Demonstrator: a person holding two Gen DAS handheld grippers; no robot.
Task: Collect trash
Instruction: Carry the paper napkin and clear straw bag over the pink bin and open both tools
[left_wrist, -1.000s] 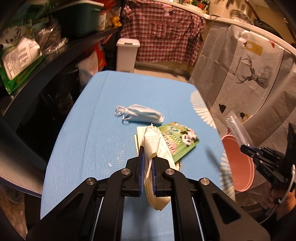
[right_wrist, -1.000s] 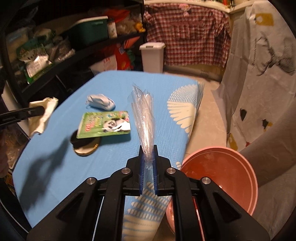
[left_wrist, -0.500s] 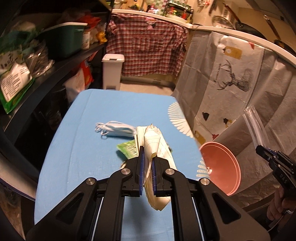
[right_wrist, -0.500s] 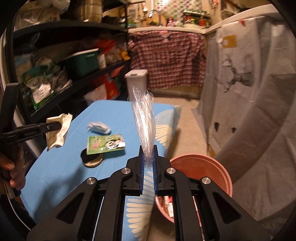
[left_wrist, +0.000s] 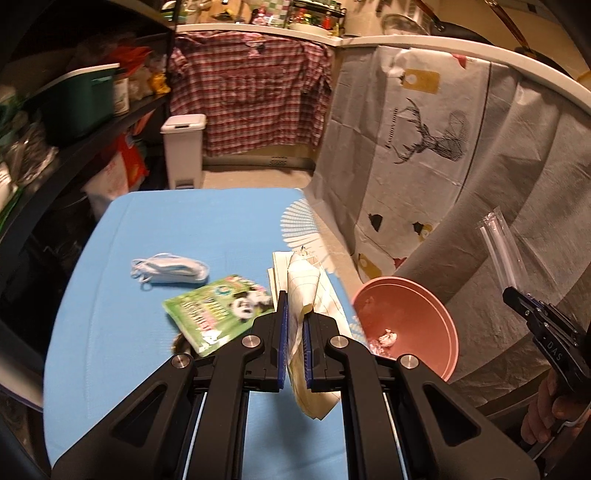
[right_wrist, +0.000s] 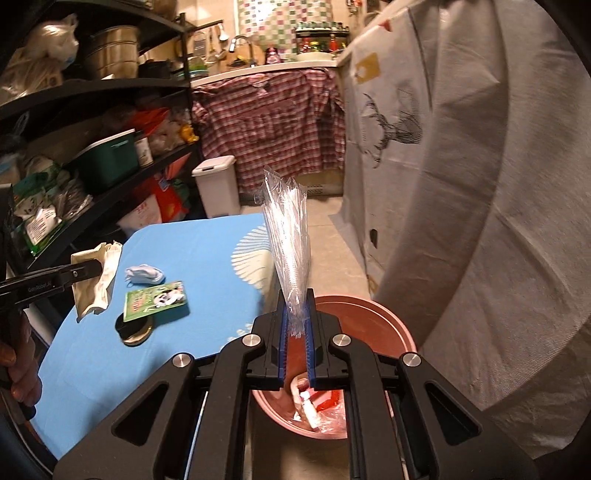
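Right gripper (right_wrist: 295, 325) pinches wrapper (right_wrist: 288, 236) upright, directly over basin (right_wrist: 388, 325) off table (right_wrist: 207, 258) edge. Left gripper (left_wrist: 294, 328) clamps paper (left_wrist: 306, 280), farther, above table's right edge.

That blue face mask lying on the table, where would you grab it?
Grip the face mask across its bunched middle, coming from above. It lies flat and folded on the blue table; its thin ear loops trail toward the shelf side and would likely slip.

Blue tablecloth (left_wrist: 221, 229); pink basin (right_wrist: 369, 314); green panda packet (left_wrist: 218, 310); red plaid shirt (left_wrist: 251, 92).
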